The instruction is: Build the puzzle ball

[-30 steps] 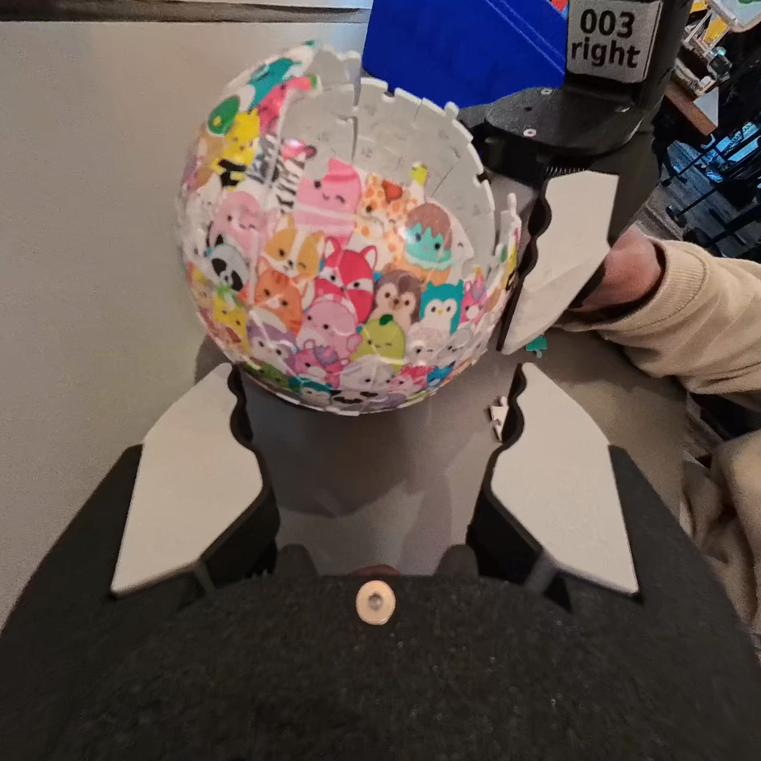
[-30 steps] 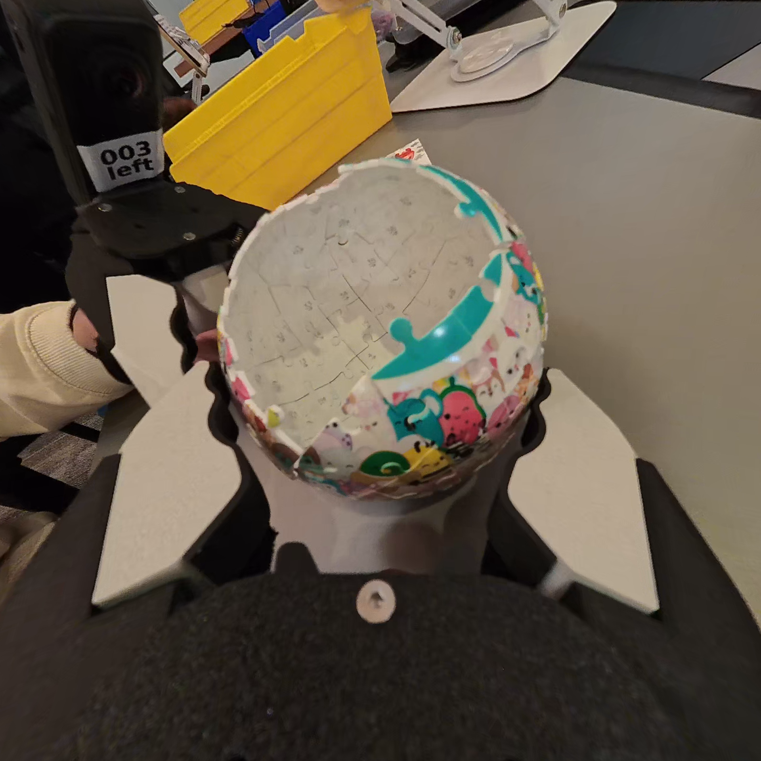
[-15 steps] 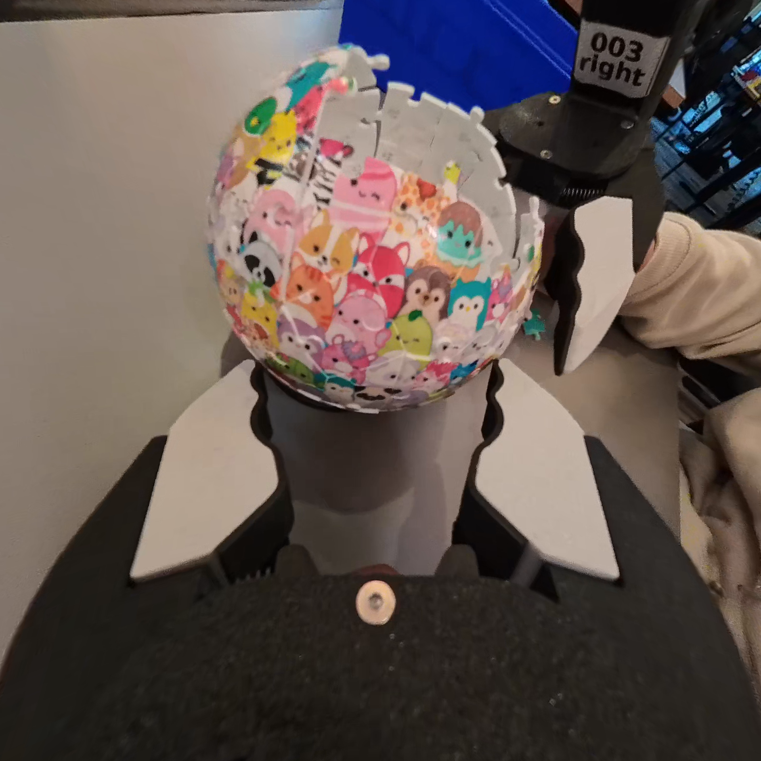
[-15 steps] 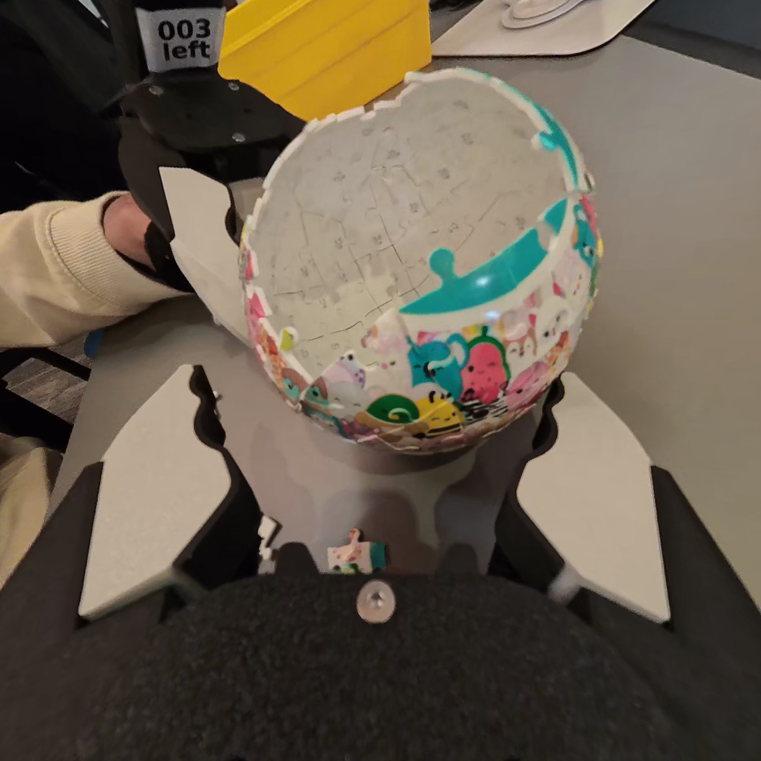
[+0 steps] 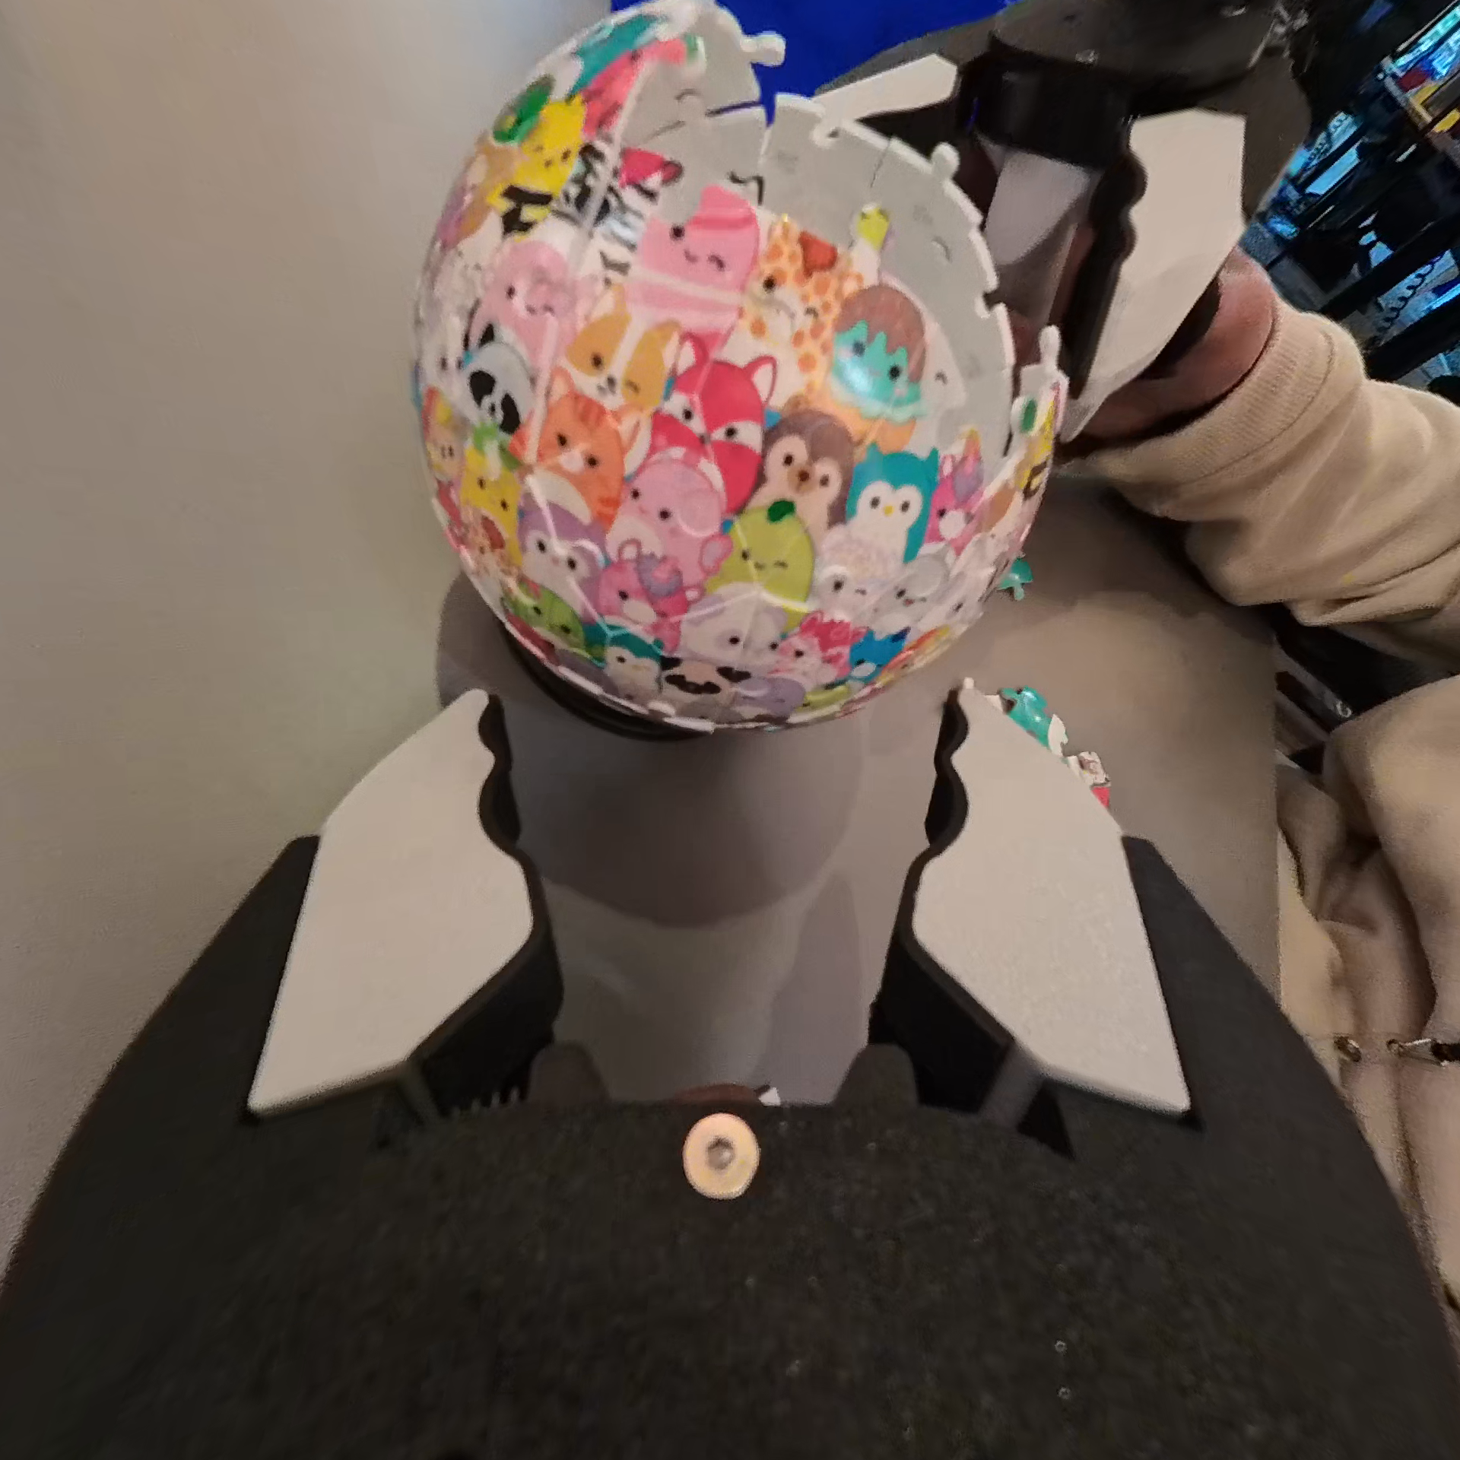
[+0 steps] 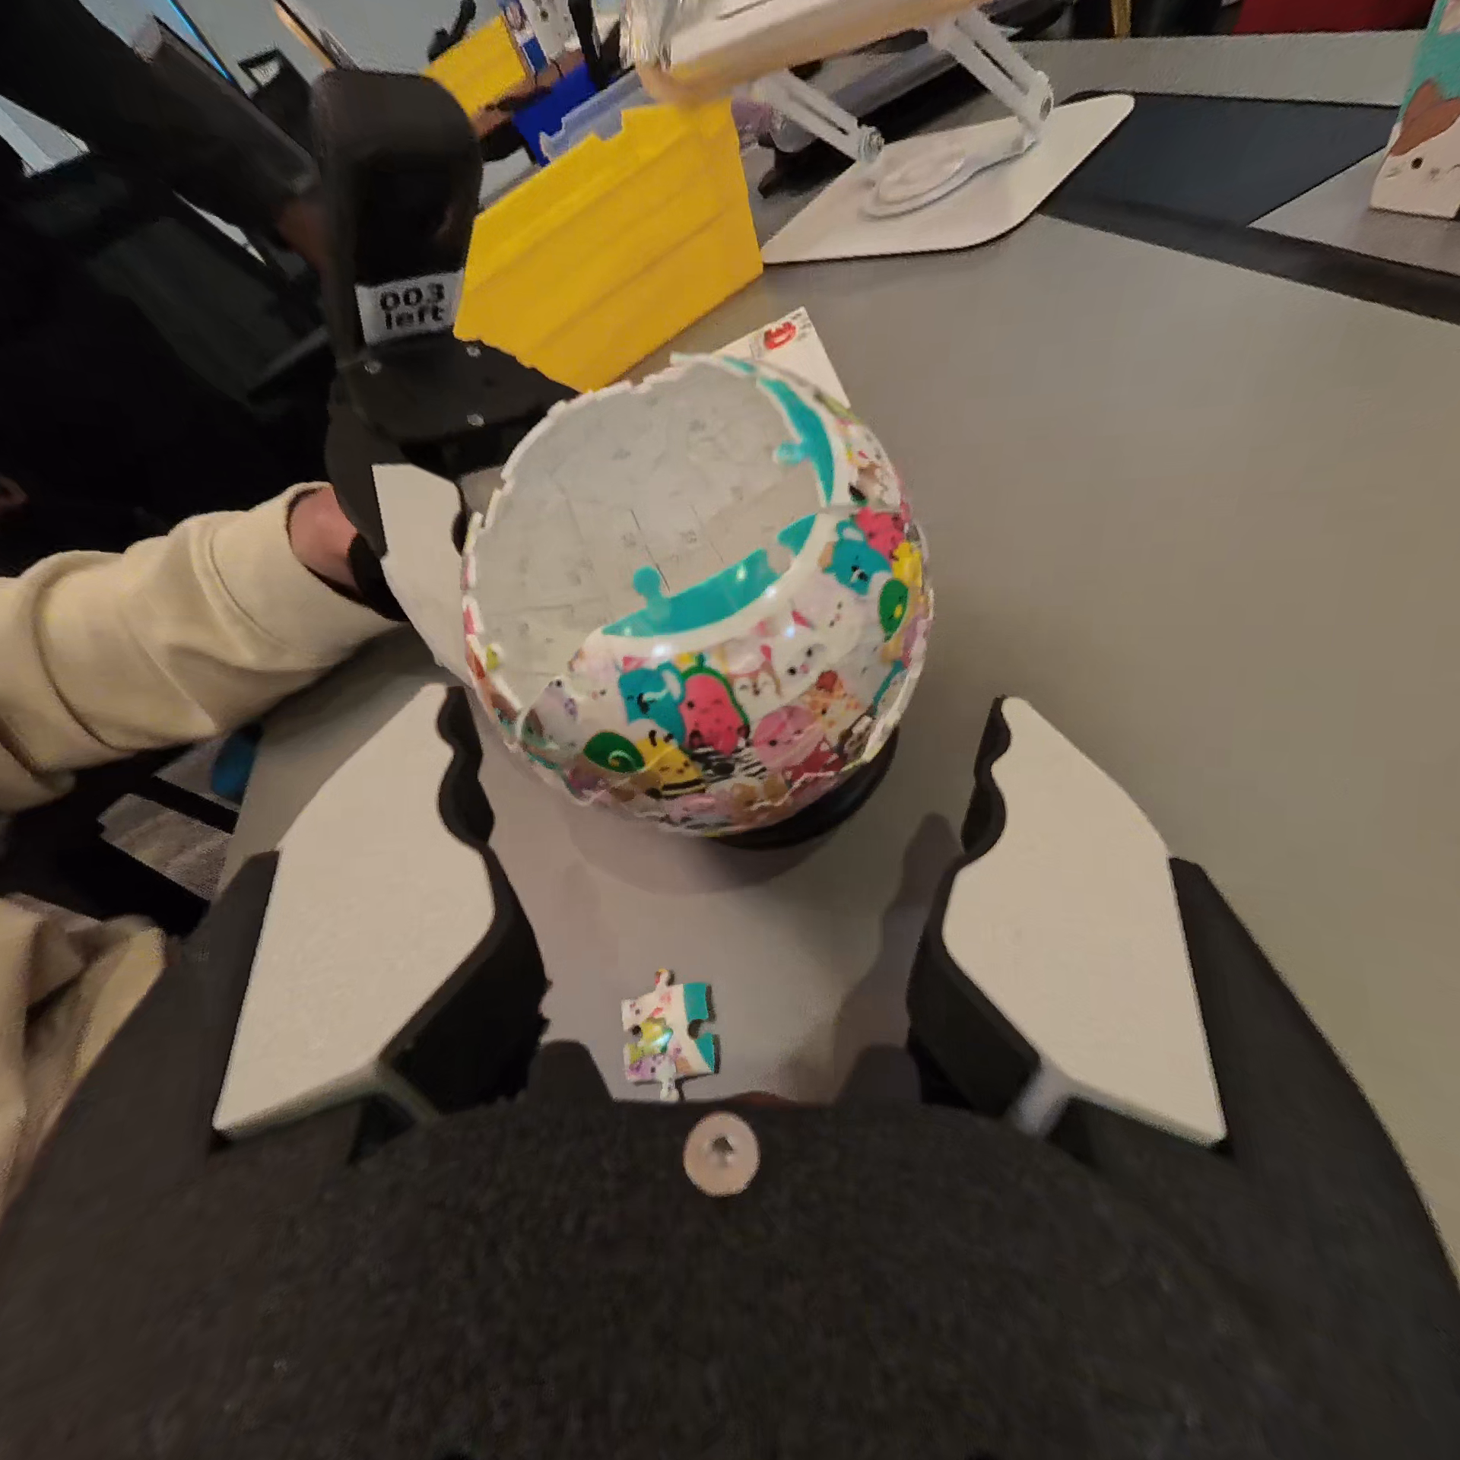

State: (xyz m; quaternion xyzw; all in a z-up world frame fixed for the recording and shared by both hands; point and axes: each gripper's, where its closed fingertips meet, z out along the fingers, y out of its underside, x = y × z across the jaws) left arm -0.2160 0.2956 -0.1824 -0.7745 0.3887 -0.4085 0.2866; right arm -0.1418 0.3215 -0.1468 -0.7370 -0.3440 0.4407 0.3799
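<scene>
The puzzle ball (image 5: 735,411), a shell of bright cartoon animals with a large open gap at the top, sits on a black stand (image 6: 822,814) on the grey table (image 6: 1145,553). My left gripper (image 5: 720,711) is open and empty, its fingertips just short of the ball's lower edge. My right gripper (image 6: 723,711) is open and empty, drawn back from the ball (image 6: 695,616). A loose puzzle piece (image 6: 670,1031) lies on the table between its fingers. One left finger (image 6: 415,537) shows beside the ball in the right wrist view. A right finger (image 5: 1138,316) shows behind the ball in the left wrist view.
More loose pieces (image 5: 1035,719) lie right of the left gripper. A yellow bin (image 6: 608,237), a white stand (image 6: 948,174) and a leaflet (image 6: 790,348) lie beyond the ball. A blue bin (image 5: 790,47) is behind it. A person's beige sleeve (image 6: 158,632) is at the table's left.
My right gripper flanked the ball, then pulled back and up, with the jaws a little narrower; the loose piece came into view. My left gripper narrowed slightly and moved closer to the ball.
</scene>
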